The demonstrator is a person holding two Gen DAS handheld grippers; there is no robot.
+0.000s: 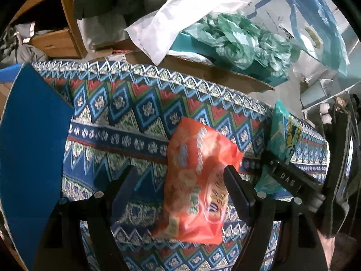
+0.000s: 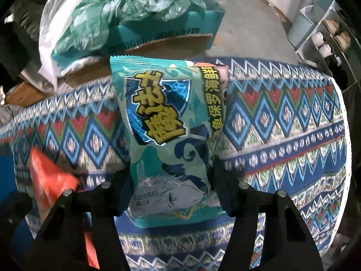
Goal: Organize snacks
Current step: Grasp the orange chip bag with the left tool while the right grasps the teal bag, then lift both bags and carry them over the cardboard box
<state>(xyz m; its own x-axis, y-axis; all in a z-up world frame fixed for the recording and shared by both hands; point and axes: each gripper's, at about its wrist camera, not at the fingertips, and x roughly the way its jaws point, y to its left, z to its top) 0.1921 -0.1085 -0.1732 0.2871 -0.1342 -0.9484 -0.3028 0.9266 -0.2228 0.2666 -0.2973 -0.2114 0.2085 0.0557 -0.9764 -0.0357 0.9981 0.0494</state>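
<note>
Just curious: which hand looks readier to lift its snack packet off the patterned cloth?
Probably the right: the right gripper has both fingers against the teal packet. The left gripper stands open over the orange packet.

Bare patterned cloth (image 2: 282,135) lies open to the right of the teal bag (image 2: 171,135). The orange bag (image 1: 198,180) lies close on its left. A blue panel (image 1: 31,146) walls the cloth's left side; cardboard boxes (image 1: 214,72) heaped with plastic bags (image 1: 237,40) line its far edge.
</note>
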